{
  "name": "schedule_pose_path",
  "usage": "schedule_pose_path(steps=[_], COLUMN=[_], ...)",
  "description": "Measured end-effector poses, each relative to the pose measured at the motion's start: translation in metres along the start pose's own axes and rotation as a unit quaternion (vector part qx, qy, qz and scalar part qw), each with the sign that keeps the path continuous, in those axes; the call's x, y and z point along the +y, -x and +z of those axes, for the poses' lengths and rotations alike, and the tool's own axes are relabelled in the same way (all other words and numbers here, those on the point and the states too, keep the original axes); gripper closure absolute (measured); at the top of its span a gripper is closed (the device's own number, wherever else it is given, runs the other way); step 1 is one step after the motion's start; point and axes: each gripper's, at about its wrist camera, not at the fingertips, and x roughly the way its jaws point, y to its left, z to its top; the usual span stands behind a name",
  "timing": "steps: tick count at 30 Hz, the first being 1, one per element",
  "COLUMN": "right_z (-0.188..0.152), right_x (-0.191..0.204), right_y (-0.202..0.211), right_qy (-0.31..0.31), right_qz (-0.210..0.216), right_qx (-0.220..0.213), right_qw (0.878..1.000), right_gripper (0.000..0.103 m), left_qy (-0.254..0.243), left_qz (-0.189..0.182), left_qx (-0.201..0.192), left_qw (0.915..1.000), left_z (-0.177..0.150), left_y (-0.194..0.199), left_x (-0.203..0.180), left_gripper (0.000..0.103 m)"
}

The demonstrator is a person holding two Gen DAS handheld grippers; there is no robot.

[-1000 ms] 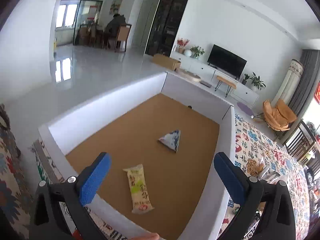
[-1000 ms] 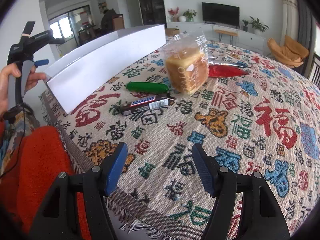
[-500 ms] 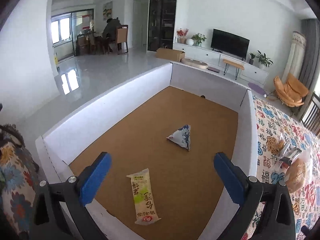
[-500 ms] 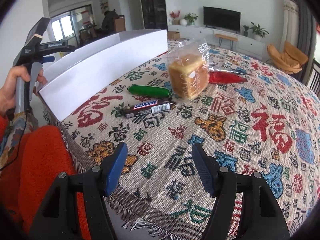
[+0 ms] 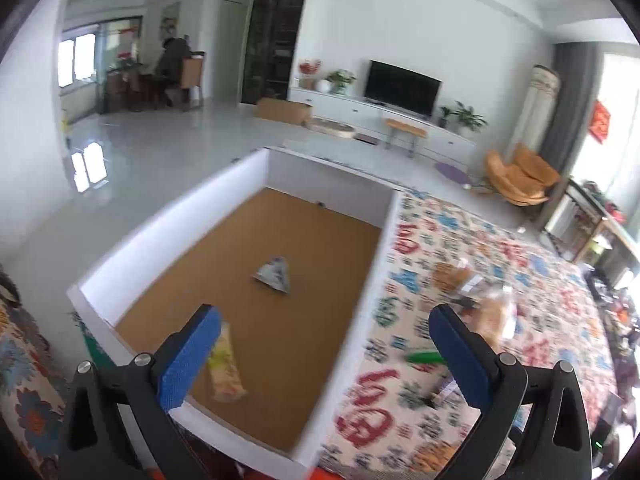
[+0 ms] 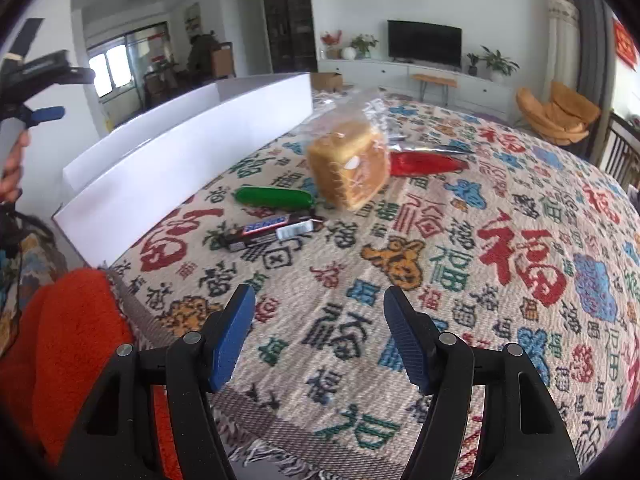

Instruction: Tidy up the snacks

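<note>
A white-walled box (image 5: 376, 280) with a brown floor holds a yellow-green snack bar (image 5: 228, 368) and a triangular blue-white packet (image 5: 274, 274). My left gripper (image 5: 324, 344) hangs open above the box's near right wall, empty. On the patterned cloth (image 6: 440, 240) lie a Snickers bar (image 6: 272, 230), a green packet (image 6: 274, 197), a bagged yellow cake (image 6: 350, 166) and a red packet (image 6: 424, 163). My right gripper (image 6: 320, 320) is open and empty over the cloth, well short of the snacks. The left gripper (image 6: 40, 92) also shows at the far left, held in a hand.
The box (image 6: 180, 156) runs along the cloth's left side. An orange-red sleeve (image 6: 68, 340) fills the lower left of the right wrist view. The cloth's fringed edge (image 6: 280, 444) lies just under my right gripper. Beyond are a TV unit (image 5: 400, 120) and an orange chair (image 5: 520, 180).
The left gripper has risen and swung right, from over the box floor toward the box's right wall, bringing the cloth's snacks into its view. The right gripper has stayed nearly still.
</note>
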Motion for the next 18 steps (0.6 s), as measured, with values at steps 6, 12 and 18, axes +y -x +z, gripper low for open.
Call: schedule_pose_path(steps=[6, 12, 18], right_z=[0.001, 0.0, -0.003], right_x=[-0.045, -0.08, -0.099], right_y=[-0.007, -0.016, -0.042], right_qy=[-0.038, -0.046, -0.033], right_qz=[-0.059, -0.115, -0.146], right_qx=[0.028, 0.064, 0.11], right_qw=[0.997, 0.99, 0.983], right_gripper=[0.029, 0.027, 0.024], left_qy=[-0.062, -0.125, -0.131], left_qz=[-0.13, -0.107, -0.049], left_qx=[0.113, 0.242, 0.222], left_qw=[0.983, 0.9564, 0.965], left_z=[-0.085, -0.155, -0.149], left_y=[0.0, -0.076, -0.111], left_x=[-0.082, -0.135, -0.146], left_gripper=[0.0, 0.001, 0.001])
